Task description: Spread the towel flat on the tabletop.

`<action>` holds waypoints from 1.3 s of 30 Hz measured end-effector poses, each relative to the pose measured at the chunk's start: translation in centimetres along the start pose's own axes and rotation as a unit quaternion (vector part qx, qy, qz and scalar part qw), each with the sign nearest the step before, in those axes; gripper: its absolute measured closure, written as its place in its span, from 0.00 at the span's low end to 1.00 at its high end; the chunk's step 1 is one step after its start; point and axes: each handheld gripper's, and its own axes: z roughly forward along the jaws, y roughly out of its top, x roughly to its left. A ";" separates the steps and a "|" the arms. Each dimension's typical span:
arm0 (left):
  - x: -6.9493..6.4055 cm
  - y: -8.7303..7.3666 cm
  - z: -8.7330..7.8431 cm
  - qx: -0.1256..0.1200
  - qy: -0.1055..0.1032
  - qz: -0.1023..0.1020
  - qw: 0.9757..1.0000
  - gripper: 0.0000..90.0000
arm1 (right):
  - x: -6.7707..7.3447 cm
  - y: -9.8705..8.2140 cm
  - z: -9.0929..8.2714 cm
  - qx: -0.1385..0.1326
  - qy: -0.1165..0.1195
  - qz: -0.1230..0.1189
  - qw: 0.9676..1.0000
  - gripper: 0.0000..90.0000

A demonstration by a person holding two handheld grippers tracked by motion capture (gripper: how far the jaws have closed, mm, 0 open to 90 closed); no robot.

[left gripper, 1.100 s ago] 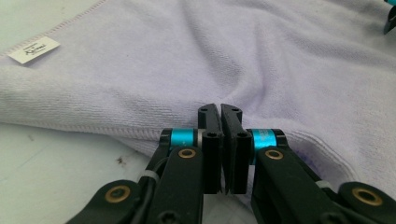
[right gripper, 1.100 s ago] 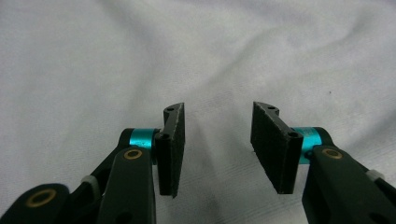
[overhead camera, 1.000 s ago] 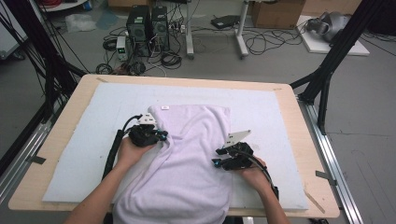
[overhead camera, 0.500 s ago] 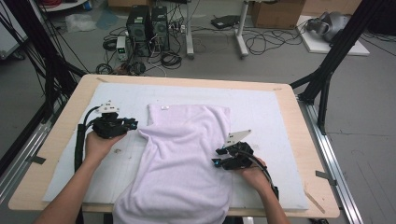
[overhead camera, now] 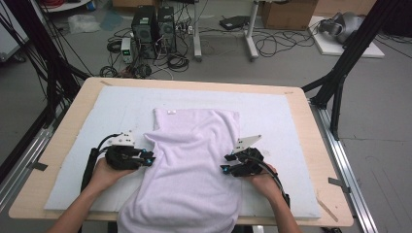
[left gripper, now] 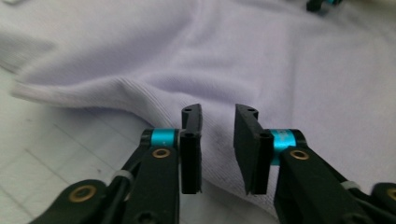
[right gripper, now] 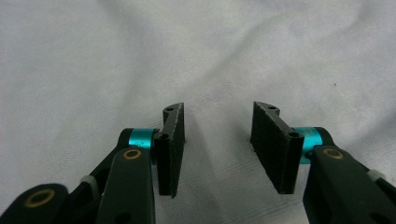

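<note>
A pale lilac shirt (overhead camera: pixel 194 170) lies flat on the light blue mat (overhead camera: pixel 277 111), its lower part hanging over the near table edge. My left gripper (overhead camera: pixel 149 158) sits at the shirt's left edge, below the folded sleeve corner. In the left gripper view its jaws (left gripper: pixel 217 112) have just been opening and stand slightly apart over the ribbed cloth edge (left gripper: pixel 116 100), with nothing pinched between them. My right gripper (overhead camera: pixel 226 163) rests on the shirt's right side. In the right gripper view it (right gripper: pixel 217 109) is open, with smooth cloth (right gripper: pixel 140 56) under the gap.
The mat covers most of the wooden table (overhead camera: pixel 80 102). Black frame posts (overhead camera: pixel 340 77) stand beside the table. Computers and cables (overhead camera: pixel 155 29) lie on the floor beyond the far edge.
The left gripper left the shirt's upper left part, swung out over the mat, then came back nearer the person to the shirt's left edge. Its jaws went from shut to apart. The right gripper stayed still.
</note>
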 end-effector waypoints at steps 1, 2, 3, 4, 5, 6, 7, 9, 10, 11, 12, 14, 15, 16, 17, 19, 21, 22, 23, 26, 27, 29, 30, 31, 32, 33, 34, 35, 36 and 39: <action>-0.1 -0.1 0.4 0.015 0.003 0.003 1.000 0.80 | 0.0 0.0 0.0 0.000 0.000 0.000 1.000 0.60; -0.2 -0.2 0.9 0.022 0.005 0.006 1.000 0.82 | 0.0 0.0 0.0 -0.001 -0.001 -0.002 1.000 0.60; -0.4 -0.2 1.0 0.017 0.012 0.010 1.000 0.86 | 0.0 0.0 0.0 0.000 -0.001 -0.002 1.000 0.60; -0.3 -0.1 0.9 0.021 0.016 0.015 1.000 0.93 | 0.0 0.0 0.0 0.000 -0.001 -0.003 1.000 0.60; -0.3 -0.1 0.9 0.022 0.014 0.009 1.000 0.98 | 0.0 0.0 0.0 0.000 0.000 -0.002 1.000 0.60; -0.3 0.0 0.8 0.024 0.017 0.008 1.000 0.99 | 0.0 0.0 0.0 -0.001 0.000 -0.003 1.000 0.60; -0.3 0.0 0.7 0.027 0.027 0.011 0.999 0.99 | 0.0 0.0 0.0 0.000 0.001 -0.001 1.000 0.60; -0.1 0.0 0.0 0.019 0.041 0.007 0.999 1.00 | 0.0 0.0 0.0 -0.001 0.001 -0.001 1.000 0.60; 0.0 0.0 -0.5 0.013 0.045 0.006 0.999 1.00 | 0.0 0.0 0.0 0.000 0.000 -0.002 1.000 0.60; 0.2 0.1 -1.0 0.007 0.052 0.005 0.999 1.00 | 0.0 0.0 0.0 -0.001 0.001 -0.001 1.000 0.60; 0.4 0.2 -1.6 0.001 0.056 0.006 0.998 1.00 | 0.0 0.0 0.0 -0.001 0.001 -0.001 1.000 0.60; 0.7 0.2 -2.6 -0.012 0.062 0.000 0.998 1.00 | 0.0 0.0 0.0 -0.001 0.000 -0.001 1.000 0.60; 0.8 0.2 -2.9 -0.016 0.063 -0.001 0.998 1.00 | 0.0 0.0 0.0 0.000 0.000 -0.002 1.000 0.60; 0.9 0.0 -3.1 -0.017 0.059 -0.006 0.998 0.99 | 0.0 0.0 0.0 0.000 0.001 -0.001 1.000 0.60; 0.9 -0.1 -3.1 -0.013 0.058 -0.011 0.998 0.94 | 0.0 0.0 0.0 -0.001 0.000 -0.001 1.000 0.60; 0.9 -0.6 -2.6 -0.003 0.048 -0.016 0.999 0.82 | 0.0 0.0 0.0 0.000 0.000 -0.001 1.000 0.60; 0.6 -1.2 -1.8 0.010 0.043 -0.014 0.999 0.79 | 0.0 0.0 0.0 0.000 0.000 -0.002 1.000 0.60; 0.6 -1.4 -1.3 0.018 0.043 -0.019 0.999 0.76 | 0.0 0.0 0.0 0.000 0.000 -0.002 1.000 0.60; 0.5 -1.5 -0.9 0.024 0.046 -0.022 0.998 0.73 | 0.0 0.0 0.0 0.000 0.000 -0.001 1.000 0.60; 0.4 -1.5 -0.9 0.014 0.032 -0.019 0.999 0.91 | 0.0 0.0 0.0 0.000 -0.001 -0.001 1.000 0.60; 0.3 -1.3 -0.9 0.016 0.039 -0.010 0.999 0.96 | 0.0 0.0 0.0 0.000 0.000 -0.001 1.000 0.60; 0.2 -1.1 -1.4 0.015 0.051 -0.008 0.999 0.97 | 0.0 0.0 0.0 0.000 0.000 0.000 1.000 0.60; 0.3 -1.0 -1.8 0.011 0.056 -0.008 0.998 0.97 | 0.0 0.0 0.0 -0.001 0.000 0.000 1.000 0.60; 0.4 -0.9 -2.4 0.005 0.058 -0.011 0.998 0.97 | 0.0 0.0 0.0 -0.001 0.000 0.000 1.000 0.60; 0.6 -0.9 -3.0 -0.004 0.060 -0.014 0.998 0.97 | 0.0 0.0 0.0 -0.001 0.000 -0.001 1.000 0.60; 0.6 -0.9 -3.7 -0.011 0.063 -0.016 0.998 0.97 | 0.0 0.0 0.0 -0.001 0.000 -0.001 1.000 0.60; 0.6 -0.9 -4.3 -0.019 0.062 -0.017 0.998 0.97 | 0.0 0.0 0.0 -0.002 0.001 -0.001 1.000 0.60; 0.6 -1.0 -5.0 -0.025 0.061 -0.017 0.998 0.96 | 0.0 0.0 0.0 -0.001 0.000 0.000 1.000 0.60; 0.5 -1.1 -5.7 -0.030 0.076 -0.018 0.996 0.95 | 0.0 0.0 0.0 -0.002 0.000 -0.001 1.000 0.60; 0.5 -1.7 -6.6 -0.034 0.080 -0.026 0.996 0.87 | 0.0 0.0 0.0 -0.002 0.000 -0.001 1.000 0.60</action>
